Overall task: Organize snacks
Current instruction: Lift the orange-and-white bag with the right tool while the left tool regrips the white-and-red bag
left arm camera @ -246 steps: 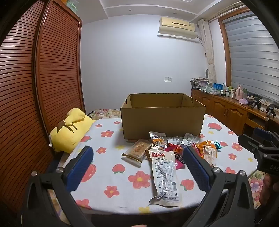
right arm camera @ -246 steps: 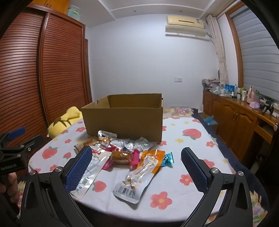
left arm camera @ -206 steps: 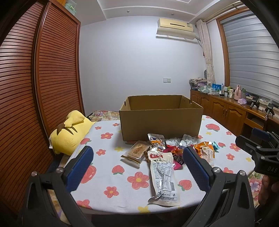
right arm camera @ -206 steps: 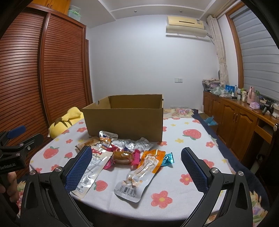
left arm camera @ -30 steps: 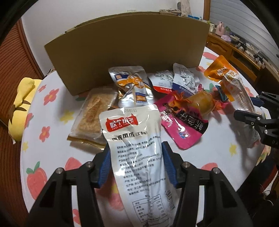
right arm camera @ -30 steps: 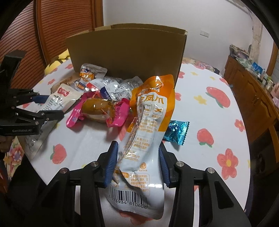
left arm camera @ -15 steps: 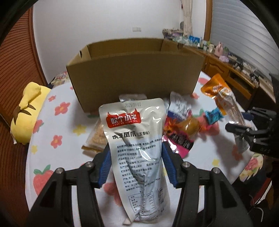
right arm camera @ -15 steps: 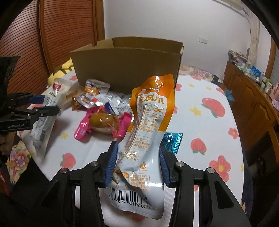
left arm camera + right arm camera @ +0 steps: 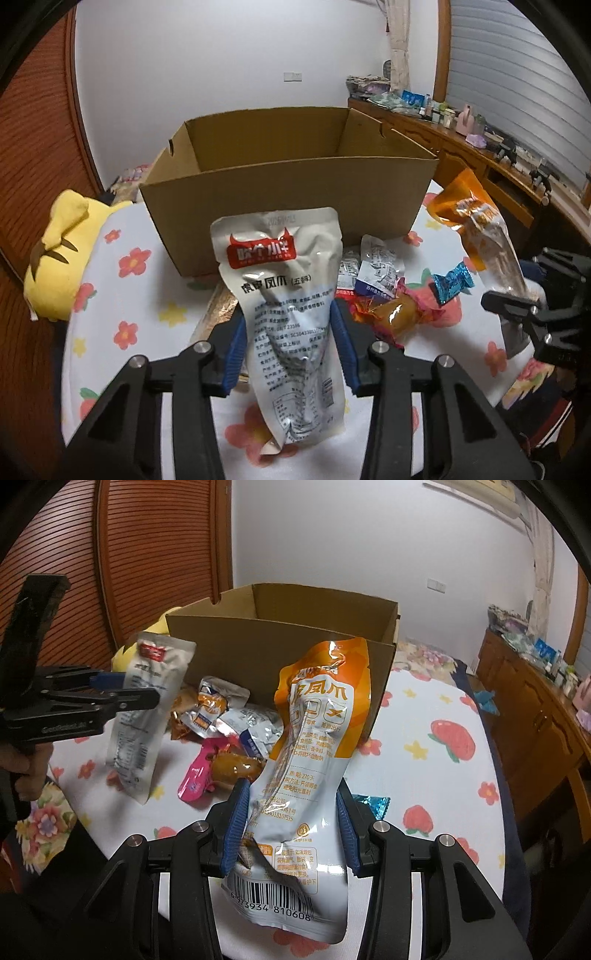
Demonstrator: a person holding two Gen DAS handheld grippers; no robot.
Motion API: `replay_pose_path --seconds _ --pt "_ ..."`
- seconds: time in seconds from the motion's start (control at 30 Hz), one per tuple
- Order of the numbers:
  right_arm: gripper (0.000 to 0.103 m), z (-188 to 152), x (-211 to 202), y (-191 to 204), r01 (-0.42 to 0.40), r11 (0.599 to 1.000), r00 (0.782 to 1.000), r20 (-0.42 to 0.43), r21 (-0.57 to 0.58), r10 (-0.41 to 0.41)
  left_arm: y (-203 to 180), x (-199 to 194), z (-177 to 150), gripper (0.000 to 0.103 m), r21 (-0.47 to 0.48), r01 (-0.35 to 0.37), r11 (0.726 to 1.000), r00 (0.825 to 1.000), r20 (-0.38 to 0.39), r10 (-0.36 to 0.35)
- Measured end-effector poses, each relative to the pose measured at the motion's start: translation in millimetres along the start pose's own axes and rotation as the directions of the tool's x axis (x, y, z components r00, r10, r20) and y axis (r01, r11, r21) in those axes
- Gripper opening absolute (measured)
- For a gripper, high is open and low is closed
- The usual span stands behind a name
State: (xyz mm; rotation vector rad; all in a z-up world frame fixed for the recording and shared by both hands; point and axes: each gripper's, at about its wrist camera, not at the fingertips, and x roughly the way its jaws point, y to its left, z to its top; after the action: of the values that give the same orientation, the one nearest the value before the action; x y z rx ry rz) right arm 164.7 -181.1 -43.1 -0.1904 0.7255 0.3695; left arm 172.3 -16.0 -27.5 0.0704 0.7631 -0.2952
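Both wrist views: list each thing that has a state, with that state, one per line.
Left gripper: shut on white pouch.
White pouch: sealed, held upright, off the table.
Right gripper: shut on orange pouch.
Orange pouch: sealed, held upright, off the table.
Cardboard box: open-topped, nothing visible inside.
Blue candy: wrapped, lying on the tablecloth.

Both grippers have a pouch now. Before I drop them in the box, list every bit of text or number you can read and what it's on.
"6 973934 810608": barcode on the orange pouch in the right gripper.
"270": fine print on the same pouch.
"GenRobot.AI", faint: side of the left gripper.
Red label and Chinese print on the silver pouch: too blurred to quote.
Small packets on the table: unreadable.
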Motion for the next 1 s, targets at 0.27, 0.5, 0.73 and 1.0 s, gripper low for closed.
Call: replay_pose_path --seconds 0.27,0.5,0.73,1.0 --pt "0.045 -4 1 -2 -0.004 1.0 1.0 0.0 0.005 0.004 -10 -3 -5 0.001 0.024 0.011 1.0 1.0 0.015 -0.011" --pt "0.045 -9 1 -5 -0.005 1.0 1.0 -0.002 0.01 0.005 -1 3 -16 0.003 -0.027 0.009 1.0 1.0 -0.018 -0.01" --pt "0.046 -14 3 -4 -0.01 1.0 1.0 -0.009 0.016 0.01 12 -13 -51 0.043 -0.11 -0.028 0.994 0.999 -0.05 0.022" --pt "0.047 -16 3 2 -0.012 1.0 1.0 -0.01 0.007 0.012 18 1 -81 0.045 -0.227 -0.009 0.974 0.992 -0.124 -0.02"
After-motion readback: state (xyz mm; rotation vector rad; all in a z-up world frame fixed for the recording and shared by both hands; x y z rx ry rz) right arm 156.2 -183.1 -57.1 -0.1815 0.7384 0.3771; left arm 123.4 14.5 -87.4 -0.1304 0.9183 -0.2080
